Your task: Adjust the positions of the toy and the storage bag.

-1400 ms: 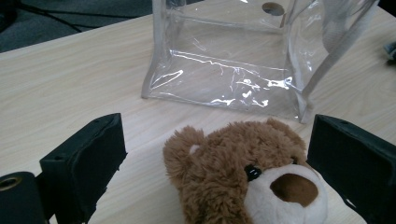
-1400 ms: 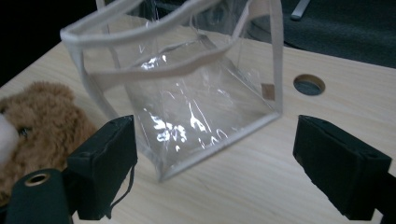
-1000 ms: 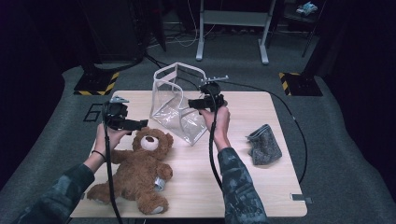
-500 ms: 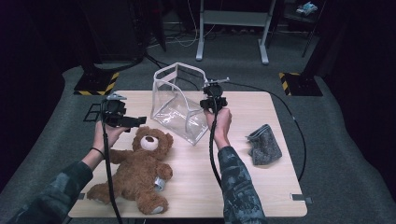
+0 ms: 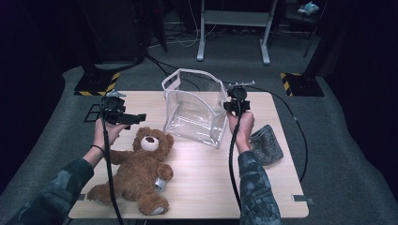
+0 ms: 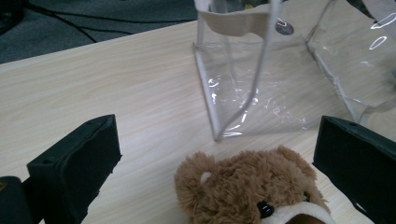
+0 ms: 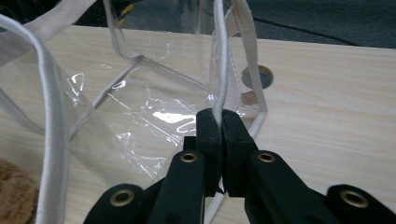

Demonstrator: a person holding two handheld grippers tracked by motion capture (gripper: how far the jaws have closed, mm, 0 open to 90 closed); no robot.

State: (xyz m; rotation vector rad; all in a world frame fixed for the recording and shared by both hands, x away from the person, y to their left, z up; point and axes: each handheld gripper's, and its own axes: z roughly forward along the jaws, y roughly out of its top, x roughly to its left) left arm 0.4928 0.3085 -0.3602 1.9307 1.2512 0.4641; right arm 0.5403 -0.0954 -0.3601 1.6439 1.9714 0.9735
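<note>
Clear plastic bag [image 5: 195,110] stands open near the table's [image 5: 272,187] far edge, its white-trimmed rim pinched between the just-closed jaws of the right gripper [image 7: 219,126]. Left gripper [image 6: 215,158], jaws spread wide and empty, hovers over the brown teddy bear's [image 5: 138,173] head toward the table's left edge.

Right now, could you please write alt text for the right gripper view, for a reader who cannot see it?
The right gripper, its two black jaws pressed together, pinches the white-trimmed edge of a clear plastic bag standing open on a light wooden table. A bit of brown teddy bear fur shows at the lower left corner.
</note>
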